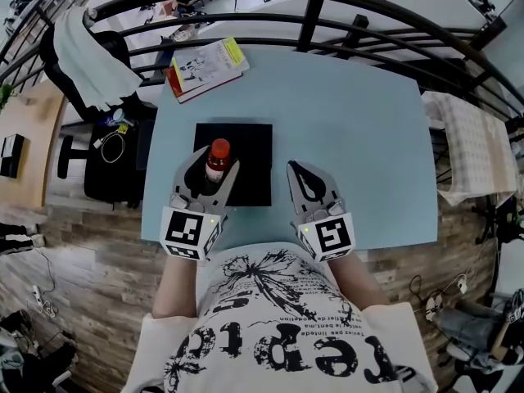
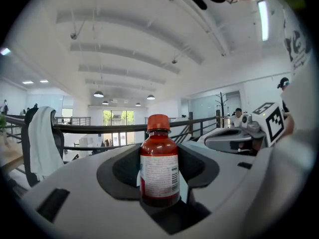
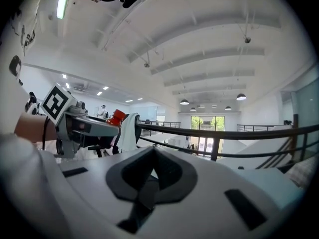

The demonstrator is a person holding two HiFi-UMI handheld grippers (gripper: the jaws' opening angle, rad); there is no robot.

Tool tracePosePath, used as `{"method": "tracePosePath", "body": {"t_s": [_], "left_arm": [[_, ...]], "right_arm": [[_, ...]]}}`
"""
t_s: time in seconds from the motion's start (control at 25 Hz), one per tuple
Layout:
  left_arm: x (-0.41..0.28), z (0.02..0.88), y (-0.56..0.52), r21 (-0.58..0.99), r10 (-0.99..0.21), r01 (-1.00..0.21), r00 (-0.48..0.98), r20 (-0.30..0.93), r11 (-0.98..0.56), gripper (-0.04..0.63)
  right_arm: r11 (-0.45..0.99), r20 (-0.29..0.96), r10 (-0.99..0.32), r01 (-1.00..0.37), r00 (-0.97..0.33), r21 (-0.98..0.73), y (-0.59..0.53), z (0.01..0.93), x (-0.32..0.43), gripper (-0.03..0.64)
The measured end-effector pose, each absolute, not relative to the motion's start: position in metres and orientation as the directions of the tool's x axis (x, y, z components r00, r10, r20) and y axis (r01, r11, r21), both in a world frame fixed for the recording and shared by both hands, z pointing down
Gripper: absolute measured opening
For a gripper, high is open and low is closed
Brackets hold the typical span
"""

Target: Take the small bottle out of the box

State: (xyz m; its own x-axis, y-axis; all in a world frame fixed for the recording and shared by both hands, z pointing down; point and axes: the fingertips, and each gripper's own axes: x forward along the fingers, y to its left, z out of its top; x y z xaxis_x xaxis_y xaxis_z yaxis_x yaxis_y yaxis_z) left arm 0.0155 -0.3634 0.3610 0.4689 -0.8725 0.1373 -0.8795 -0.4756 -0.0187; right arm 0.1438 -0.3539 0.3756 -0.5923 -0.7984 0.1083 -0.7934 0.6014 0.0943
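Head view: sits on your head and faces steeply down past your shirt onto the light blue table (image 1: 352, 129), with both grippers close below you.
Left gripper view: rides on your left gripper (image 1: 214, 170), tipped upward along its jaws toward the black railing (image 2: 99, 128) and the ceiling (image 2: 149, 44). The small bottle (image 2: 159, 166) between the jaws stands very near the lens.
Right gripper view: rides on your right gripper (image 1: 295, 170), also tipped upward, its closed jaws just under the lens.
Shared ground: each gripper view catches the other gripper at its inner edge. All three views show the railing.
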Motion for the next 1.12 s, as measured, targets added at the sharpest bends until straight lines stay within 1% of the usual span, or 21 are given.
{"method": "tracePosePath", "body": {"t_s": [0.12, 0.28, 1.12], "left_arm": [[0.011, 0.348, -0.359, -0.022, -0.881, -0.882, 0.469, 0.061, -0.471, 0.230], [0.010, 0.344, -0.356, -0.029, -0.879, -0.878, 0.477, 0.021, -0.477, 0.230], [0.005, 0.348, -0.345, -0.008, -0.881, -0.881, 0.472, 0.031, -0.473, 0.230]], "right_arm": [[0.601, 0.083, -0.799, -0.794, -0.595, 0.093, -0.355, 0.368, 0.143, 0.008], [0.604, 0.046, -0.797, -0.792, -0.603, 0.085, -0.356, 0.359, 0.143, 0.008], [0.597, 0.026, -0.801, -0.794, -0.599, 0.111, -0.347, 0.352, 0.136, 0.008]]}}
